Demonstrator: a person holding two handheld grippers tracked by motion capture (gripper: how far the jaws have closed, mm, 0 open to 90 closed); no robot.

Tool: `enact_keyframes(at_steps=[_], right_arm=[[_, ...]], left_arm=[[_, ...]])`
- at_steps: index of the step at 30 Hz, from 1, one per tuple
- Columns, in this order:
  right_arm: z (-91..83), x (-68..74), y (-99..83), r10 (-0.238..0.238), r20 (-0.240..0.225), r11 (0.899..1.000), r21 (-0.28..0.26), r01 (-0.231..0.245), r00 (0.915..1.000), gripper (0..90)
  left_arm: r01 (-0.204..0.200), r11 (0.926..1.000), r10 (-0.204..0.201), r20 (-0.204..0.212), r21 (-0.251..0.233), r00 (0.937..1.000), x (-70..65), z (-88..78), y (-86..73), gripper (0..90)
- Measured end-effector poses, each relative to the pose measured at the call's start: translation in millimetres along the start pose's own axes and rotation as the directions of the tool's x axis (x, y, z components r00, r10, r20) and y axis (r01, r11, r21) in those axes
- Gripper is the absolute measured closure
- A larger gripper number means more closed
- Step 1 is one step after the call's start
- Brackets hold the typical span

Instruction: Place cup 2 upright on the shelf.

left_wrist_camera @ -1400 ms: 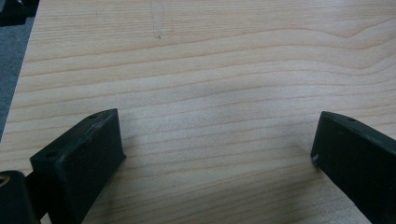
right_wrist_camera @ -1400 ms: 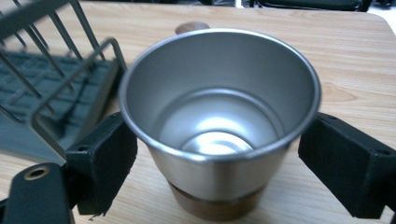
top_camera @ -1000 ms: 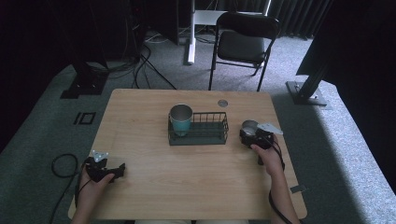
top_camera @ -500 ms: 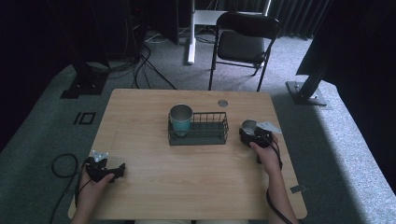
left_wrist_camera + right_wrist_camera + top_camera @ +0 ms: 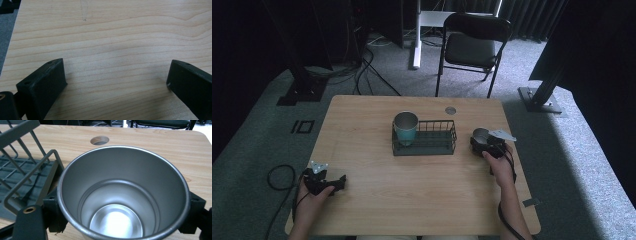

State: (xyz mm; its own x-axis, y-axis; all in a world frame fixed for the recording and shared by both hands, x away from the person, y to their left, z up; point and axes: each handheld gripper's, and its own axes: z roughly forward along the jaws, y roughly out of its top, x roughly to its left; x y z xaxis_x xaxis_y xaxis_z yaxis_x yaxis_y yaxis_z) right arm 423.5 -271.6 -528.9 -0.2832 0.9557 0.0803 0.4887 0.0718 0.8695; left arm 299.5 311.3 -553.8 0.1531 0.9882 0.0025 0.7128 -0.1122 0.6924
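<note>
My right hand-held gripper (image 5: 484, 141) sits right of centre in the high view, its jaws clamped on either side of a steel cup (image 5: 122, 195). In the right gripper view the cup stands upright, mouth open toward me, inside bare and shiny, a black jaw pressed to its wall at left and at right. In the high view, cup (image 5: 480, 135) low over the counter (image 5: 422, 200); cannot tell if it touches. Just left of it, the wire rack (image 5: 437, 142), its near corner almost against the cup in the right gripper view. A second cup (image 5: 405, 127), teal-sided, stands upright in the rack's left end. A round hole (image 5: 450, 110) in the counter lies above the rack.

My left hand-held gripper (image 5: 339, 180), lower left of the high view, jaws spread wide over bare wood, holding nothing. A chair (image 5: 474, 45) stands beyond the counter, upper centre.
</note>
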Motion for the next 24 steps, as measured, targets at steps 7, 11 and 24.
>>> enact_keyframes(at_steps=[7, 11, 24], right_arm=[[-10.6, -1.2, 8.1, -0.004, -0.013, 1.0, -0.01, 0.004, 0.9999, 17.8], [-16.3, -3.0, 12.6, 0.002, -0.014, 1.0, -0.012, -0.002, 0.9999, 17.8], [-33.4, -0.4, 32.8, -0.023, -0.04, 0.999, -0.037, 0.021, 0.999, 17.8]], left_arm=[[0.0, 1.0, 0.0, 0.0, 0.0, 1.0, 0.0, 0.0, 0.0, 2.7], [0.0, 1.0, 0.0, 0.0, 0.0, 1.0, 0.0, 0.0, 0.0, 2.8], [0.0, 1.0, 0.0, 0.0, 0.0, 1.0, 0.0, 0.0, 0.0, 2.7]])
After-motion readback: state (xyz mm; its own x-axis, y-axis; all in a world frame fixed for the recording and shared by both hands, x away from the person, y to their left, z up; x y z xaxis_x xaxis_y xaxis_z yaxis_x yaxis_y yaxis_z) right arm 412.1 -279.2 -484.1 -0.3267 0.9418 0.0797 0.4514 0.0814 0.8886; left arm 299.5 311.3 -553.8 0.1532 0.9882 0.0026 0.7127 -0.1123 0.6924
